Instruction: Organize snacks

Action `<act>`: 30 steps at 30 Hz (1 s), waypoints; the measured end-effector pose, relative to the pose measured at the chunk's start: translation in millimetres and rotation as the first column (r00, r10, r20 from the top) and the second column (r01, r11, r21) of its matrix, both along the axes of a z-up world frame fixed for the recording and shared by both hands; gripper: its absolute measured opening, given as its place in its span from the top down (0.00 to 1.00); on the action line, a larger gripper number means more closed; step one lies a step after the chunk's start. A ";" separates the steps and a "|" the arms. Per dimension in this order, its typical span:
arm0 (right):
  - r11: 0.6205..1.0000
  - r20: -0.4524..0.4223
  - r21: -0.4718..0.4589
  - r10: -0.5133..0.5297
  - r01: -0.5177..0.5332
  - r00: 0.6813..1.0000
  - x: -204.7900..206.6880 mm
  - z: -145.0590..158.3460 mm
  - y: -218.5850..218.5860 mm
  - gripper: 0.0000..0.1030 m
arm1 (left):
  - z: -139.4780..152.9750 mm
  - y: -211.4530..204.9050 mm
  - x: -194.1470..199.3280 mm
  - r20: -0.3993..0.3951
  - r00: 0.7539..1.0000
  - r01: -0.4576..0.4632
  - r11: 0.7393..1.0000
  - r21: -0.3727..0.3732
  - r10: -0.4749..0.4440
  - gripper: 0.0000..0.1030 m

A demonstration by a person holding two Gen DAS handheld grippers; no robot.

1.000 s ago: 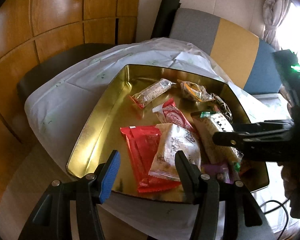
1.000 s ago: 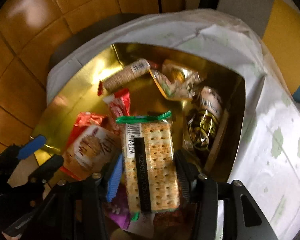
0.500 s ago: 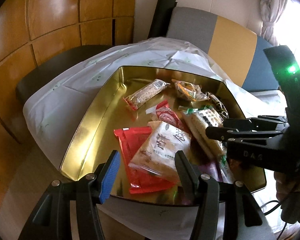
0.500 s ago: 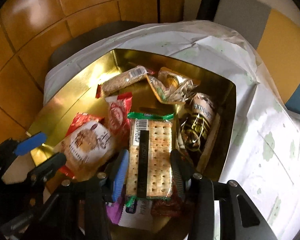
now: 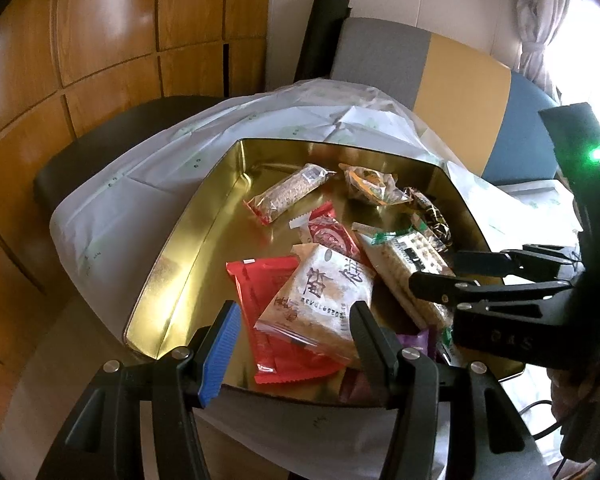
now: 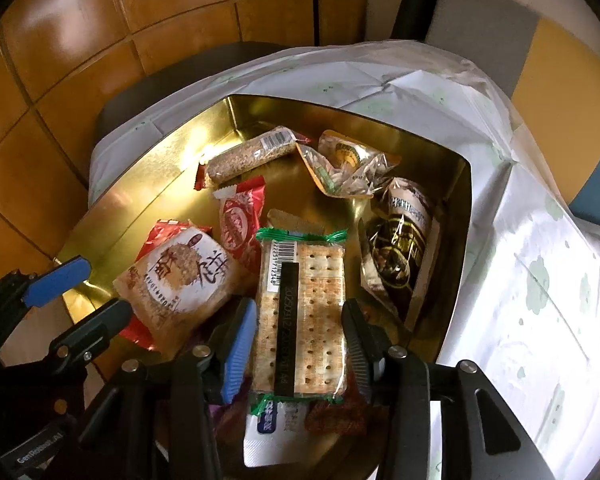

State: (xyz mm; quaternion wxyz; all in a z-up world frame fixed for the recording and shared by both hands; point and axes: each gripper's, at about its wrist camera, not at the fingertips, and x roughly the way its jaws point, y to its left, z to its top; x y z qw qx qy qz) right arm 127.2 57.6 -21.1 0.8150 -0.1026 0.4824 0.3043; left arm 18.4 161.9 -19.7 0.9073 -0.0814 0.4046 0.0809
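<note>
A gold tin (image 5: pixel 180 272) (image 6: pixel 466 200) holds several wrapped snacks. My right gripper (image 6: pixel 299 308) (image 5: pixel 436 272) straddles a green-ended cracker pack (image 6: pixel 300 300) (image 5: pixel 396 252). Its jaws are opening, and both pads touch the pack's long sides. The pack's near end lies over other packets. My left gripper (image 5: pixel 296 312) (image 6: pixel 96 292) hovers open at the tin's near left edge, nothing between its fingers. Just beyond its tips a tan rice-cake pack (image 5: pixel 320 292) (image 6: pixel 180 276) lies tilted across a red packet (image 5: pixel 260 288).
Farther in lie a sesame bar (image 6: pixel 248 152), a clear crinkled wrap (image 6: pixel 348 168) and a dark brown packet (image 6: pixel 400 240). The tin sits on a white cloth (image 5: pixel 140 184). A dark chair (image 5: pixel 100 140) and a wood-panelled wall stand left; a grey, yellow and blue seat back (image 5: pixel 460 76) stands behind.
The tan rice-cake pack has tipped left onto the red packet. The right gripper narrowed around the cracker pack, then widened a little, and drew back slightly. The left gripper kept still.
</note>
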 end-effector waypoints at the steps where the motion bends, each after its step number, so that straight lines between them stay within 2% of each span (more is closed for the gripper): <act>1: 1.000 -0.001 0.003 -0.004 0.004 1.000 -0.4 0.4 -0.8 0.48 | 0.7 -0.5 -0.4 0.002 1.000 0.002 1.000 0.002 -0.002 0.44; 3: 1.000 0.002 0.014 -0.020 0.020 1.000 -2.9 3.1 -4.5 0.42 | 2.3 -2.0 -1.6 0.006 1.000 0.004 1.000 0.008 -0.004 0.44; 14: 0.982 0.073 0.094 -0.170 0.163 0.983 -26.0 29.0 -43.3 0.26 | 15.2 -15.8 -12.2 0.060 0.998 0.007 0.999 0.046 -0.010 0.44; 20: 0.950 0.133 0.144 -0.297 0.279 0.945 -58.1 43.7 -76.1 0.18 | 21.5 -29.4 -23.2 0.088 0.996 0.016 0.998 0.059 -0.021 0.41; 24: 0.924 0.146 0.156 -0.372 0.350 0.917 -78.4 41.3 -94.6 0.16 | 24.8 -38.0 -32.3 0.104 0.994 0.028 0.997 0.068 -0.035 0.38; 27: 0.906 0.148 0.159 -0.414 0.391 0.898 -89.3 36.6 -105.2 0.15 | 27.6 -44.3 -37.9 0.113 0.993 0.020 0.994 0.104 -0.032 0.31; 30: 0.896 0.145 0.157 -0.436 0.415 0.888 -96.7 31.7 -112.2 0.14 | 29.6 -47.5 -39.2 0.117 0.993 0.008 0.991 0.133 -0.024 0.29</act>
